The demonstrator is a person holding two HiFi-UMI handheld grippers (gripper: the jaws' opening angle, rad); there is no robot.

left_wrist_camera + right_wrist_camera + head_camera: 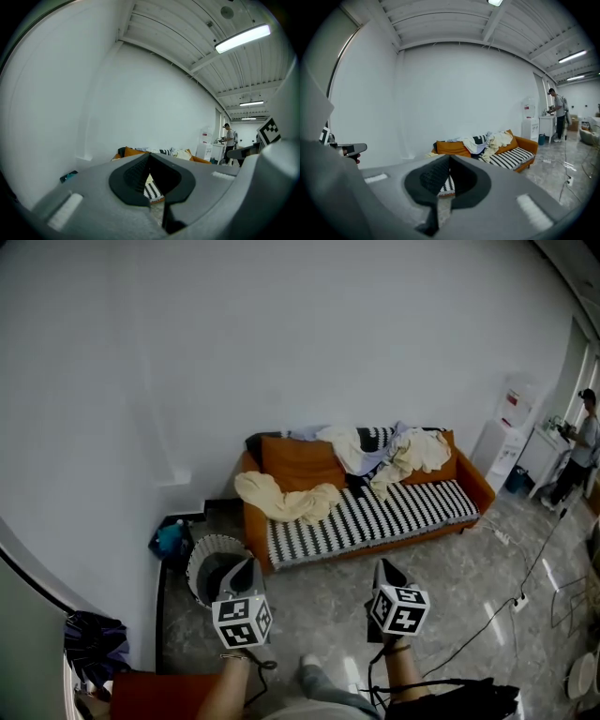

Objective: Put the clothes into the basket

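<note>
An orange sofa (469,486) with a black-and-white striped cover stands against the white wall. A cream garment (286,501) lies on its left end, and several white and cream clothes (394,448) are heaped along its backrest. The round pale basket (208,556) stands on the floor at the sofa's left end. My left gripper (246,566) hovers by the basket's near rim, shut and empty. My right gripper (382,568) is over the floor in front of the sofa, also shut and empty. Both gripper views look toward the sofa (520,154) and its clothes (494,140) from a distance.
A blue bag (172,538) sits in the corner beside the basket. A cable (525,587) runs across the marble floor at the right. A water dispenser (506,427) and a person (581,442) stand far right. Dark cloth (94,638) lies at the lower left.
</note>
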